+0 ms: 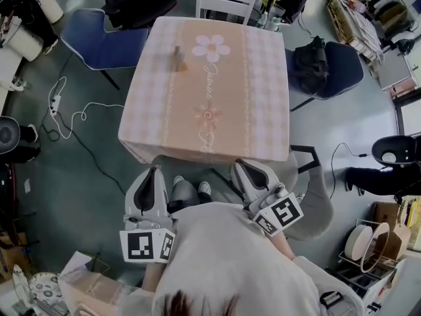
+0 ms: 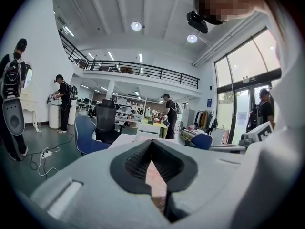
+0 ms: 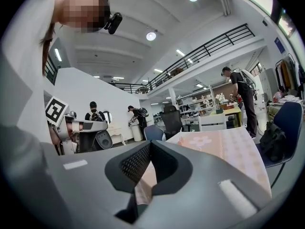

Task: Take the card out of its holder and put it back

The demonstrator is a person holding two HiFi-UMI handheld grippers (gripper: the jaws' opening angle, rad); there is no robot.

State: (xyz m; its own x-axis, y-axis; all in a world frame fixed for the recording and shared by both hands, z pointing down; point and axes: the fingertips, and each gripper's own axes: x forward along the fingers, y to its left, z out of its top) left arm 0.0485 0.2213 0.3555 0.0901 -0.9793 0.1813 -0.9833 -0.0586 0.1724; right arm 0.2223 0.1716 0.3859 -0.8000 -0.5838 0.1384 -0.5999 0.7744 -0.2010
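While my left tongs (image 1: 154, 171) and right tongs (image 1: 242, 166) hang closed and empty before the near edge of the counter (image 1: 263, 110), the card holder (image 1: 179, 59) stands far-left on it, its card too small to make out. I judge the card light, thin and slippery, so I'd pinch its top edge while steadying the holder.

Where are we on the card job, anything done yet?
Done: nothing that shows. The small holder stands alone on the far side of the table; it is too small to tell whether its card is in. In hand: nothing. The left gripper and right gripper are both shut and empty, short of the near edge. Left: reach across, pull the card out, reinsert it.
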